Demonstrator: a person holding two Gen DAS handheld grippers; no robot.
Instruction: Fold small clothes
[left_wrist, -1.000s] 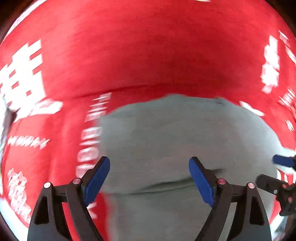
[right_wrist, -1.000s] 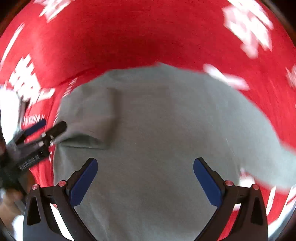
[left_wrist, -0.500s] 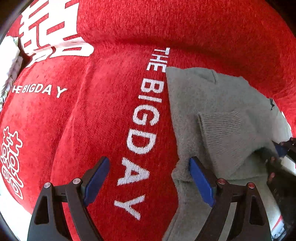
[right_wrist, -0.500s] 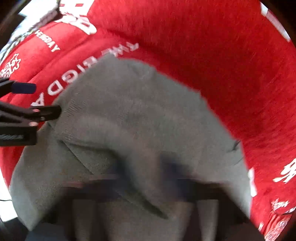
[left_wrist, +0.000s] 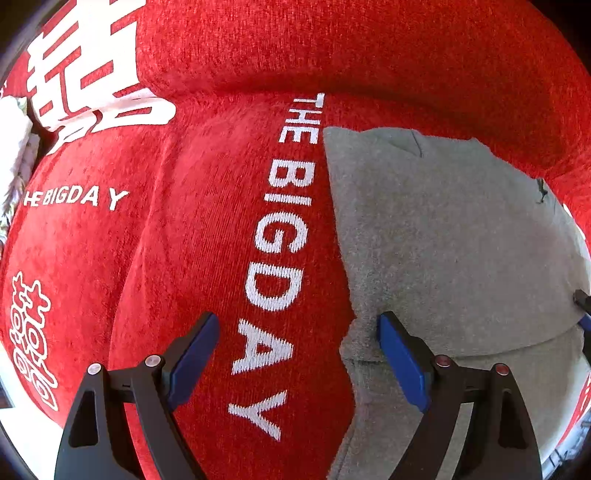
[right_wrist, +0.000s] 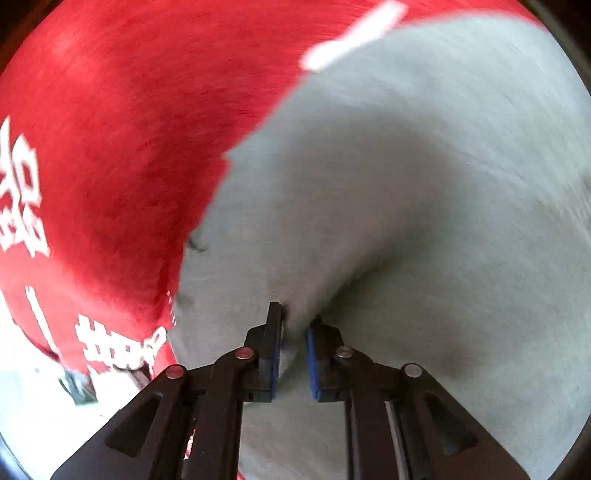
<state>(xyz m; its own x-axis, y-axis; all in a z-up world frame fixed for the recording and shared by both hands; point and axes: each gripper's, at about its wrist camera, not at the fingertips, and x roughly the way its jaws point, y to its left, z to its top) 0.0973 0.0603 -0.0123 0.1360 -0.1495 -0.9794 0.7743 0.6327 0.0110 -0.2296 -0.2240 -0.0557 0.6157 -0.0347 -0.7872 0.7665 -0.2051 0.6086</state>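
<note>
The right tool (right_wrist: 293, 328), jaws opening around a pinched ridge of the grey garment (right_wrist: 424, 206), sits on it; the wide-open left tool (left_wrist: 297, 354) straddles its left edge.

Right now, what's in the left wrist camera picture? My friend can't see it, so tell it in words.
A folded grey garment lies on a red blanket with white words reading THE BIG DAY. The left gripper points down with its blue-padded jaws wide open and empty, one over the blanket, the other at the garment's edge.
</note>
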